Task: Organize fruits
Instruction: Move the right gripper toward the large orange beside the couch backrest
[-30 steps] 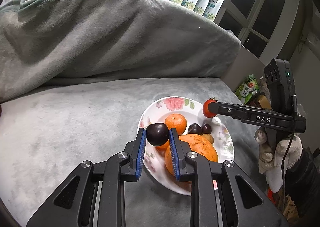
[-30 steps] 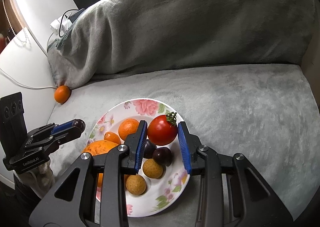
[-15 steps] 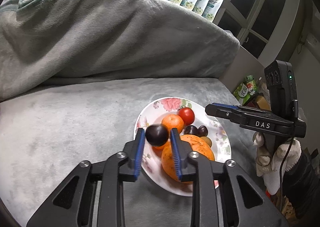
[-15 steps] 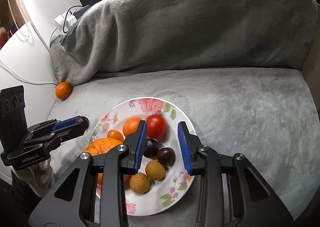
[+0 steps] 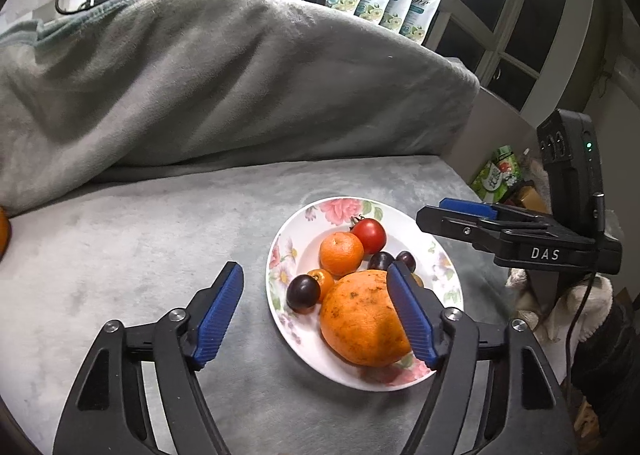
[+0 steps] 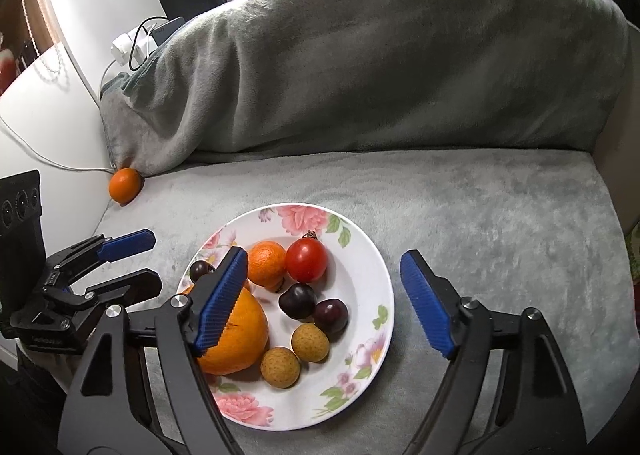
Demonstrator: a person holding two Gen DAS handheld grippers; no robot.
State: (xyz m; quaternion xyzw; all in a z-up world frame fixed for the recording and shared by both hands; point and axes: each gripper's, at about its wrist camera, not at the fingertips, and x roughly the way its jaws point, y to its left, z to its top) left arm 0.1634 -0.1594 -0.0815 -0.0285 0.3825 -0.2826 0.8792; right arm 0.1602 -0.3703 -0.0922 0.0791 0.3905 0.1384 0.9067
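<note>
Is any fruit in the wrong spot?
Yes. One small orange sits alone on the grey blanket, tucked against the cushion by the wall, far from the flowered plate where all the other fruit is piled.

The plate (image 6: 372, 319) sits on the blanket (image 6: 480, 223) just ahead of both tongs, with the left gripper (image 5: 316, 311) at its left side and the right gripper (image 6: 324, 295) over it, each with nothing between its fingers. On the plate, the big orange (image 5: 360, 327) lies nearest the left tongs, a plum (image 5: 303, 292) to its left, the mandarin (image 6: 267, 262) and tomato (image 6: 306, 259) behind. Far left, beyond the left tongs, a stray orange (image 6: 125, 185) rests against the cushion (image 6: 360, 67).
</note>
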